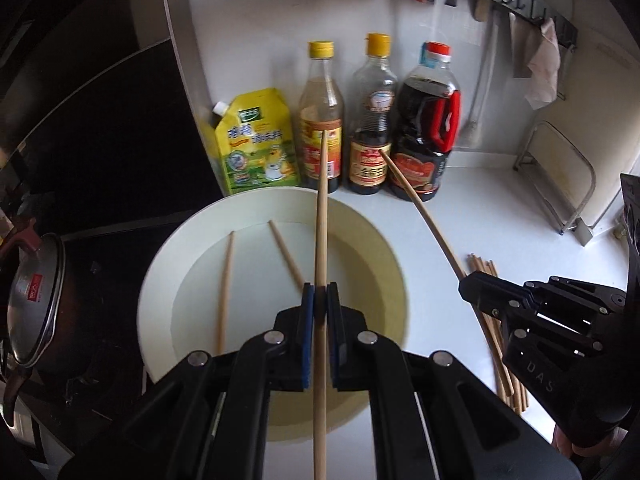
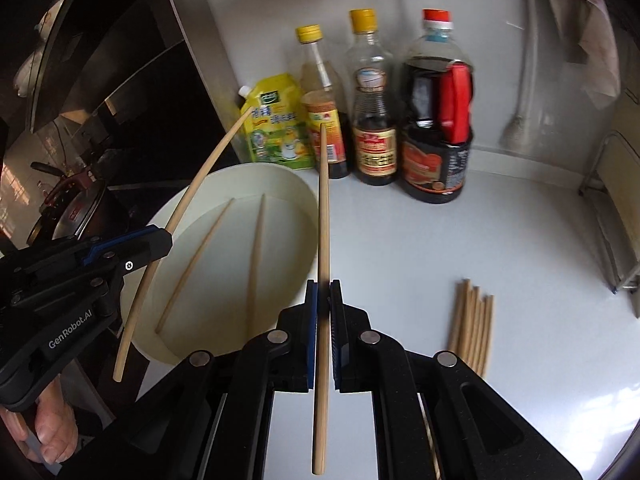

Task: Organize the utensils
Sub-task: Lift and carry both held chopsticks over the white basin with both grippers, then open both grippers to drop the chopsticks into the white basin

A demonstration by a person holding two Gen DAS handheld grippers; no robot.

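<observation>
Your left gripper (image 1: pixel 320 300) is clenched on one chopstick (image 1: pixel 321 216) above the white bowl (image 1: pixel 168 264); your right gripper (image 2: pixel 323 296) grasps another (image 2: pixel 323 220). Two chopsticks (image 2: pixel 224 256) lie in the bowl. The bundle (image 2: pixel 472 324) on the bench (image 2: pixel 500 240) is partly hidden behind the right gripper.

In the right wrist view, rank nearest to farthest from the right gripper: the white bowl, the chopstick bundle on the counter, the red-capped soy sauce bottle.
From the right gripper:
1. White bowl, just left, its rim beside the fingertips.
2. Chopstick bundle, lying to the right.
3. Red-capped soy sauce bottle, far back by the wall.
</observation>
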